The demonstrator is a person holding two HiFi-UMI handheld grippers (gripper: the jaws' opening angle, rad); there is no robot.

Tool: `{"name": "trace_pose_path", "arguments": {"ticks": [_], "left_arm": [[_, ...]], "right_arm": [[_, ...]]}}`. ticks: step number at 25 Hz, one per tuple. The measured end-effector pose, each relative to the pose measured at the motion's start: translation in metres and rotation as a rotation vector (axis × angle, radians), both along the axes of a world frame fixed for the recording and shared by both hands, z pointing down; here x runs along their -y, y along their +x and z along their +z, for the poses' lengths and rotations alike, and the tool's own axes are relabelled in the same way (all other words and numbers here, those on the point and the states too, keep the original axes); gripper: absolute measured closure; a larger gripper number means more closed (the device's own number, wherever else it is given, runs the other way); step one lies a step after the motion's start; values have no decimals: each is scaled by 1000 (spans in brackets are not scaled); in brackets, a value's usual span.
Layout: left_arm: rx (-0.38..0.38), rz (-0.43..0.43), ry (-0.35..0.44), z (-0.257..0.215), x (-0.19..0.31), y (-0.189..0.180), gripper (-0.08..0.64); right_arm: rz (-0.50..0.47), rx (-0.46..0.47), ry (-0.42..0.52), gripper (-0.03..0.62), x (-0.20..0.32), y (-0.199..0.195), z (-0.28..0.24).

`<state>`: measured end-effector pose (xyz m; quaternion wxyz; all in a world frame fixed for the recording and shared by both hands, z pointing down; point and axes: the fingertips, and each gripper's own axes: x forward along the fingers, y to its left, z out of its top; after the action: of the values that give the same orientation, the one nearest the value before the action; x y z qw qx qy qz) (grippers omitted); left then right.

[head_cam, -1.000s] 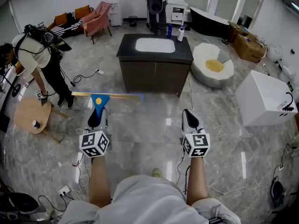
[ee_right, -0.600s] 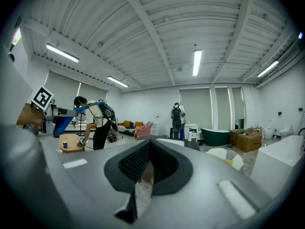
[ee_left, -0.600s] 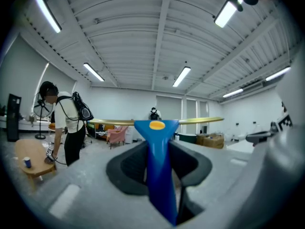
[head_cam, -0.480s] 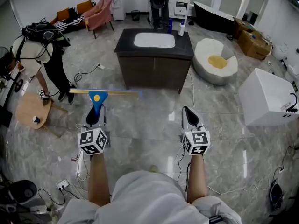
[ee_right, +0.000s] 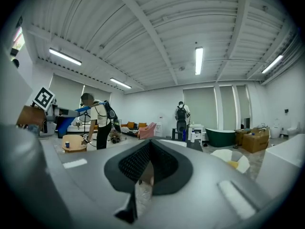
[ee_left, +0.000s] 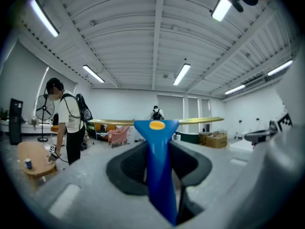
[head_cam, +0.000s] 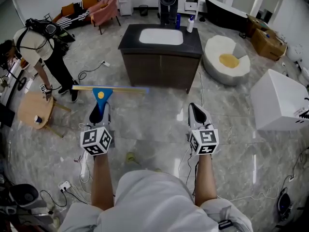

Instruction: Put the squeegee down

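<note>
Squeegee (head_cam: pixel 103 93): one off, held out ahead of the wearer above the floor (head_cam: pixel 145 129), well short of the sink cabinet (head_cam: pixel 161 64).
- Handle: blue plastic, flat, tapering, flaring to a triangle w/ a round yellow badge.
- Bar: long, thin, brass-coloured, lying horiz. across the top and sticking out further to the right.
- Handling: prob. light and stiff. The wide bar gives leverage, so it is likely to twist in a loose grip. The handle looks smooth, maybe slippery. Best hold is the shank below the flare, as now.

Left gripper (head_cam: pixel 99 111): grey shell, dark pads clamped on the blue handle, one each side.

Right gripper (head_cam: pixel 195 111): same make, jaws closed together, nothing in them.

Floor: glossy grey marble-look, cables lying about.

Sink cabinet: dark wood, dark top, white basin.

Round wooden table (head_cam: pixel 31 112): at left, w/ a person (head_cam: pixel 36 50) bent over it.
</note>
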<state>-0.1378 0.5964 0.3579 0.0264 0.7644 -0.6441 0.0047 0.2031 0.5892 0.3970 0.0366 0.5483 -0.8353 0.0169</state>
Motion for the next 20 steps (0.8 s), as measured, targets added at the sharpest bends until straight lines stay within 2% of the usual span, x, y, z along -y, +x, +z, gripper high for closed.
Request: {"name": "trace_pose_path", "arguments": {"ticks": [4, 9, 20], "left_arm": [[-3, 2, 0, 3, 18, -3, 431], [-10, 9, -6, 14, 53, -24, 431], [-43, 44, -45, 27, 193, -76, 431]], "right_arm": [[-5, 4, -11, 589, 17, -5, 7], [-2, 0, -11, 589, 50, -25, 14], [53, -41, -38, 589, 167, -69, 16]]}}
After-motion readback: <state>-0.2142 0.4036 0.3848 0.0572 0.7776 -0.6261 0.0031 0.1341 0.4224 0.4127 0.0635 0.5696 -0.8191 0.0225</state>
